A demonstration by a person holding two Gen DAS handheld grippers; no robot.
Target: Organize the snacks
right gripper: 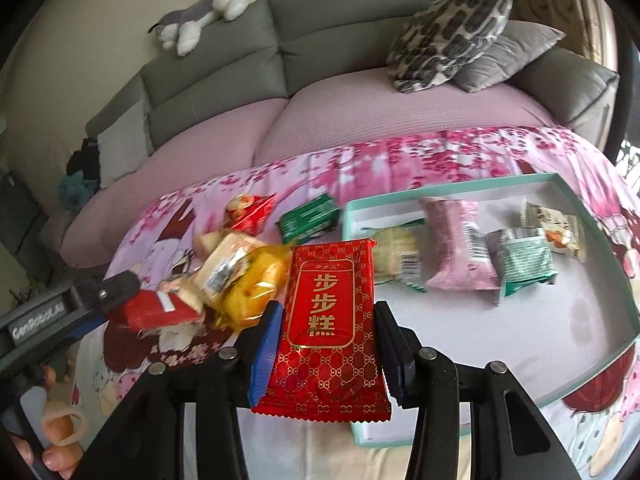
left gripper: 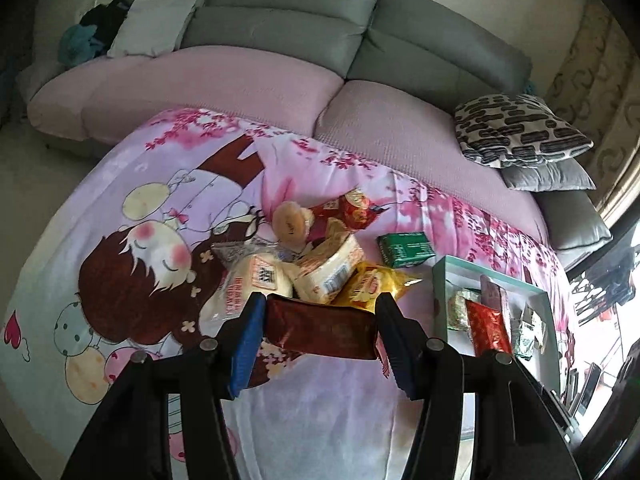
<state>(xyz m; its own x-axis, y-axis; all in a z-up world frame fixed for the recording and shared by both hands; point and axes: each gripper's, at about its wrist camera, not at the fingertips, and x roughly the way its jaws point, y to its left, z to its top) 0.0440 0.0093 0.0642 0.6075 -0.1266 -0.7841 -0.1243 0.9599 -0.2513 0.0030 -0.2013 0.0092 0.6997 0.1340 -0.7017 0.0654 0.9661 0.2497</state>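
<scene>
Right gripper pinching red snack packet by its long edges, keeping it flat for boxing. Left gripper clamping dark red packet crosswise. Waiting beyond the fingers: teal box, right; loose snack pile, left.

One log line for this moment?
left gripper: shut on dark red packet | right gripper: shut on red packet | box: four snacks

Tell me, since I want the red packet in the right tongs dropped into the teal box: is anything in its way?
Nothing visible blocks it. The red packet in the right tongs hangs over the near left corner of the teal box, whose near floor is bare; packets lie farther back.
</scene>
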